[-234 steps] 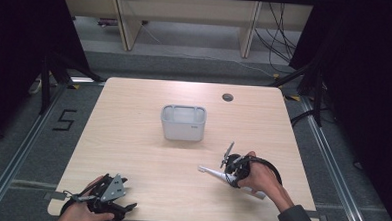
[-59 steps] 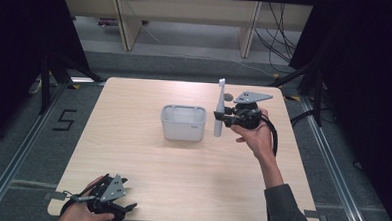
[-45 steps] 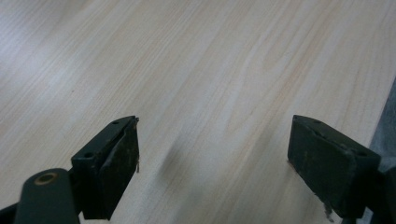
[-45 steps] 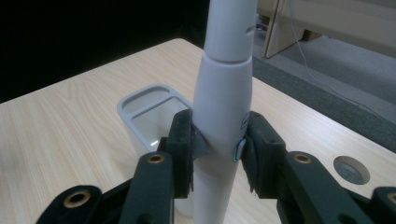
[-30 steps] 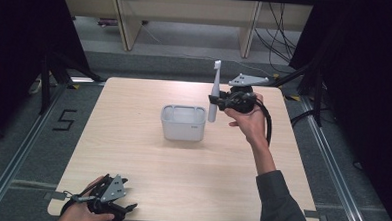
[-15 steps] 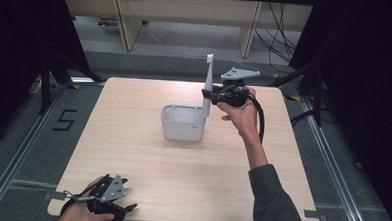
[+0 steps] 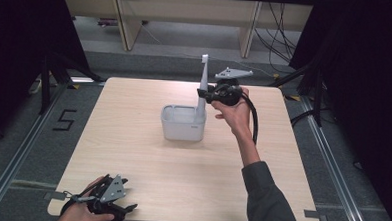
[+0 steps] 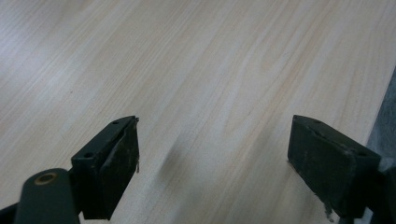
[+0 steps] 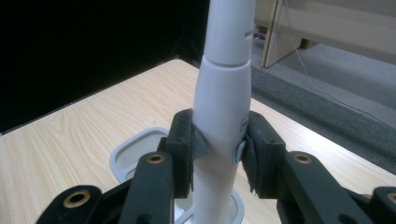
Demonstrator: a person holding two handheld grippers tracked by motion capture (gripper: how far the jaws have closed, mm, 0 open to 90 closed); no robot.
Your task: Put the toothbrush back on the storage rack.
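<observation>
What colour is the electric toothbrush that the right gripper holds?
White electric toothbrush, clearest in the right gripper view.

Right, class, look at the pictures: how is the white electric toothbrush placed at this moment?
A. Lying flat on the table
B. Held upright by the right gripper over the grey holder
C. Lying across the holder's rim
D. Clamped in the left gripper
B: the right gripper clamps the toothbrush upright, its lower end at the grey holder.
</observation>
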